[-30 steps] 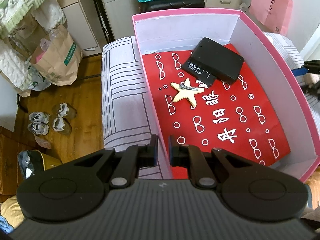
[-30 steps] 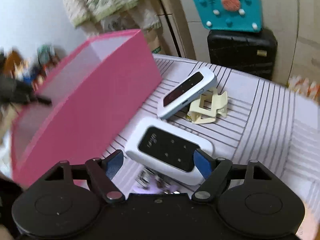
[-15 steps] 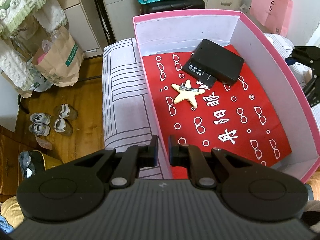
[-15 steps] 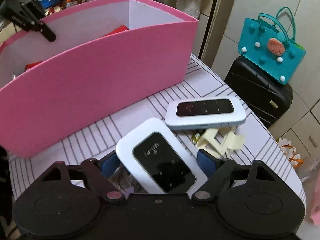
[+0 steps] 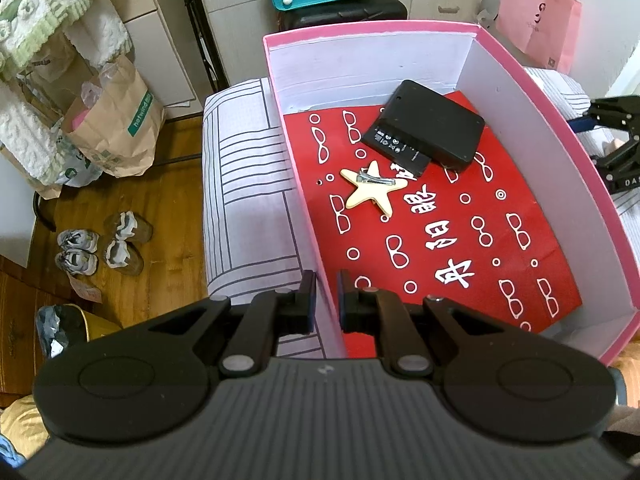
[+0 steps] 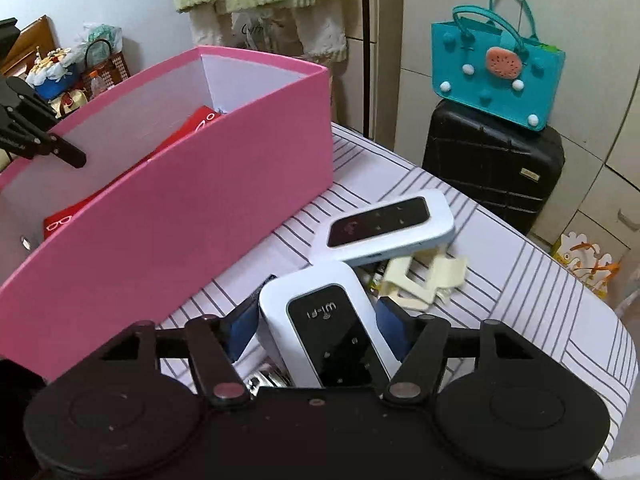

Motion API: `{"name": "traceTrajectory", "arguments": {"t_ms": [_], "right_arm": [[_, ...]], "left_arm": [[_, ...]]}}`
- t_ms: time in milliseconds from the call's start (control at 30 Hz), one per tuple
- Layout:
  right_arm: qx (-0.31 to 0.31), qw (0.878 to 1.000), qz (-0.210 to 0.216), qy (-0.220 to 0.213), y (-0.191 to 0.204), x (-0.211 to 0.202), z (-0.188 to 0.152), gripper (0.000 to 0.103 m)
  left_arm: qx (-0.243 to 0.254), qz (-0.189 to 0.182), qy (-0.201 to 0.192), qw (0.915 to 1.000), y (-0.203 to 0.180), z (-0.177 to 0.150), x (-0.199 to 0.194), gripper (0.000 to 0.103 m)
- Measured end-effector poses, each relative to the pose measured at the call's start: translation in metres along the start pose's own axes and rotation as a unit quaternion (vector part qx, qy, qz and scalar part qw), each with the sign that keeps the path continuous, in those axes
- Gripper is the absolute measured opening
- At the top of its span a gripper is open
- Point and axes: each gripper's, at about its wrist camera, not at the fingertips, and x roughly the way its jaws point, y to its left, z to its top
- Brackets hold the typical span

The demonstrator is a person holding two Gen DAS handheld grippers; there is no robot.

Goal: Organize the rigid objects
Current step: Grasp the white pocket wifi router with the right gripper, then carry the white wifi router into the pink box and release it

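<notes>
pink box (image 5: 560, 128), white inside, held a red sheet (image 5: 440, 248) with white glasses motifs; cream star (image 5: 370, 194); black device (image 5: 430, 126); white cloth (image 6: 520, 280) bore dark stripes.

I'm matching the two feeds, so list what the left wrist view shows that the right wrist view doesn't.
Left wrist only: the black device and star clip lying on the box's red liner, with the left gripper clamped on the near wall.

Right wrist only: two white Wi-Fi routers and a cream clip on the striped cloth; the right gripper, just closing, straddles the nearer router.

Both: the pink box, teal bag, black suitcase.
</notes>
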Motion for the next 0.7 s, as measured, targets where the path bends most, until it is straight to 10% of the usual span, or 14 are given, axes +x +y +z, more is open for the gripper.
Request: {"name": "traceTrajectory", "arguments": {"t_ms": [500,600,700], "right_arm": [[0.016,0.998,0.053,0.024,-0.023,0.016,-0.008,0.088],[0.020,0.998,0.063,0.025,-0.023,0.013,-0.009,0.066],[0.035,0.997,0.061,0.021,-0.018,0.003,-0.006,0.065]], "left_arm": [[0.001,-0.001,0.003,1.0000,0.001,0.000,-0.001,0.010],[0.004,-0.001,0.001,1.0000,0.001,0.000,-0.001,0.010],[0.007,0.003,0.001,1.0000,0.001,-0.001,0.000,0.010]]}}
